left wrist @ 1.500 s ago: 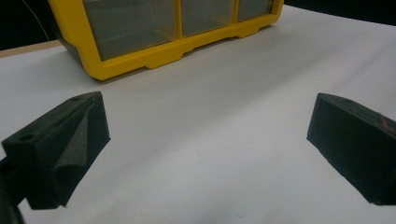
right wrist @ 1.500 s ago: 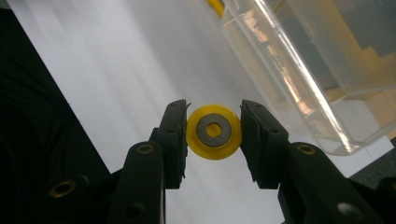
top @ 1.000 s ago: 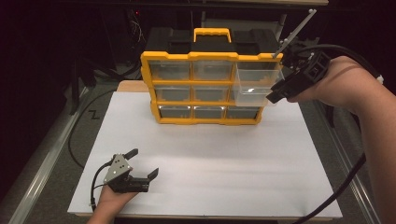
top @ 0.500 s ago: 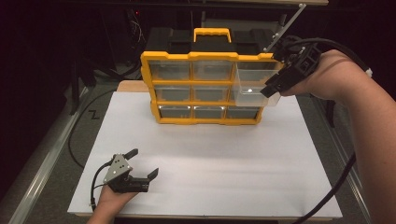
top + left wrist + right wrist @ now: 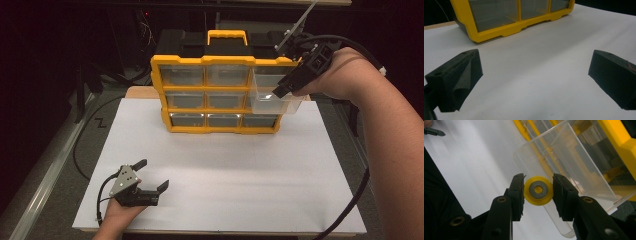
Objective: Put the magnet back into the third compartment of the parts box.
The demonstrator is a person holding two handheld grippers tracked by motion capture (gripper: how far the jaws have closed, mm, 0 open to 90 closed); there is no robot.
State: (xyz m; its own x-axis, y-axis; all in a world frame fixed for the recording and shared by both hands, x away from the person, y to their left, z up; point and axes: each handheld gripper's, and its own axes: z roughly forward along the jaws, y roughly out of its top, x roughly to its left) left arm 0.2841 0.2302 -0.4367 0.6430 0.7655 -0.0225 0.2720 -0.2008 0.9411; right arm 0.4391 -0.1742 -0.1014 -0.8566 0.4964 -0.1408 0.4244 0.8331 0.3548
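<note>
- I'm holding the right gripper at the cabinet's 2 o'clock corner, over the pulled-out clear drawer of the top row.
- In the right gripper view the jaws are pinching a small yellow disc with a grey ring in its middle; both jaws are touching its rim, one at 9 o'clock, one at 3 o'clock.
- Disc is hanging just above the drawer's open mouth, not yet inside as far as I can judge.
- Handling guess: disc is looking light, stiff, smooth plastic with maybe a magnet or washer core; rim is rounded so it could be slipping or flipping out if the squeeze is loosening sideways.
- Best hold is the one I'm using, across the rim on opposite edges, flat face toward the camera.
- Drawer is looking thin, clear and brittle, and is sticking far out; I'm avoiding pressing down on its wall.
- Left gripper is resting wide open on the white board at 7 o'clock, holding nothing; its jaws are pointing at the cabinet's bottom row.
</note>
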